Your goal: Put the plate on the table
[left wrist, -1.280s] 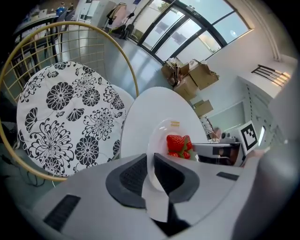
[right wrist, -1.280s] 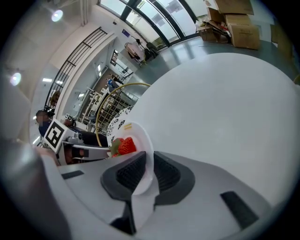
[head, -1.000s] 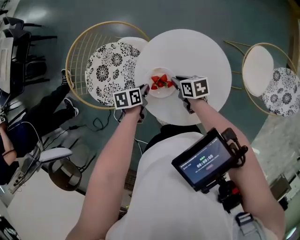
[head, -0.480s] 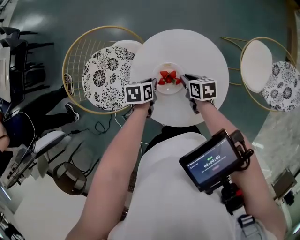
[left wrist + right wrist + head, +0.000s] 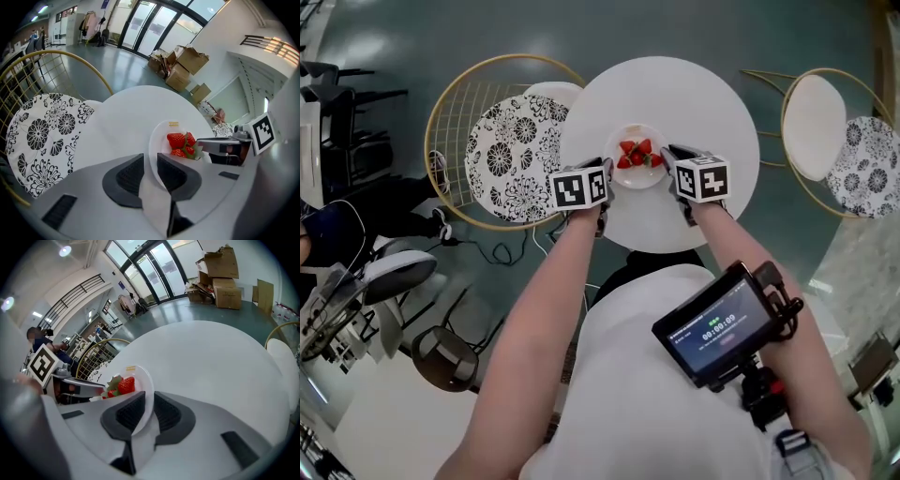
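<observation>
1. Head view: the small white plate [image 5: 636,180] of strawberries [image 5: 636,155] sat between the two grippers, over the near part of the round white table [image 5: 694,103]. Whether it touched the tabletop could not be told. The left gripper [image 5: 603,176] pinched one side of the rim and the right gripper [image 5: 668,161] the opposite side. A screen [image 5: 717,328] at the person's chest showed digits too small to read with confidence.
2. Left gripper view: the jaws were clamped on the plate's thin edge, with the strawberries just beyond their tips. A small yellow sticker [image 5: 174,124] lay on the far rim, its print unreadable.
3. Right gripper view: the jaws were likewise closed on the rim. The plate looked stiff, glossy and light, so probably slippery and breakable. The loose fruit would likely roll if it tilted, so level holds on opposite rims seemed right.
</observation>
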The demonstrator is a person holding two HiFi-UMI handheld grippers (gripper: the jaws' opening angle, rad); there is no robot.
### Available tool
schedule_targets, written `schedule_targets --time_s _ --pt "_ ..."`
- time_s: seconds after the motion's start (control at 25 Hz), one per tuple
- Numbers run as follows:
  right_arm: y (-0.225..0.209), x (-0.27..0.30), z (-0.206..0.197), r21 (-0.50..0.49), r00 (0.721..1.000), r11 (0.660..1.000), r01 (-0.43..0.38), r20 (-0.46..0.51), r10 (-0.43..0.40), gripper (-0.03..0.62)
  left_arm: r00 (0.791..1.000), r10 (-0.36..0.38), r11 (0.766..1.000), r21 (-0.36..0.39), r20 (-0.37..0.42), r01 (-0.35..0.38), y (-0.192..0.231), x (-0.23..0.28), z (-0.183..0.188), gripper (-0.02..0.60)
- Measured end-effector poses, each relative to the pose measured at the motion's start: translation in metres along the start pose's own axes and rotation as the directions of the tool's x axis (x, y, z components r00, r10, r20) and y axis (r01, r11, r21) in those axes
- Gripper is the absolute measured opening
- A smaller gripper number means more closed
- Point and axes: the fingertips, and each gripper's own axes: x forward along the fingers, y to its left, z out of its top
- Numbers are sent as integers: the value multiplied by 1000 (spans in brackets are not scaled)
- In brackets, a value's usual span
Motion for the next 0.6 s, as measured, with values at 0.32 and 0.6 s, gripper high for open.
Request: schedule_targets --time_s 0.32,0.6 --pt "-5 -5 7 18 997 999 28 69 -29 35 999 11 1000 -13 31 -10 13 -17 -13 67" --pt "-19 -17 9 51 988 996 72 132 -78 34 998 26 1000 10 54 -27 14 -33 -30 67"
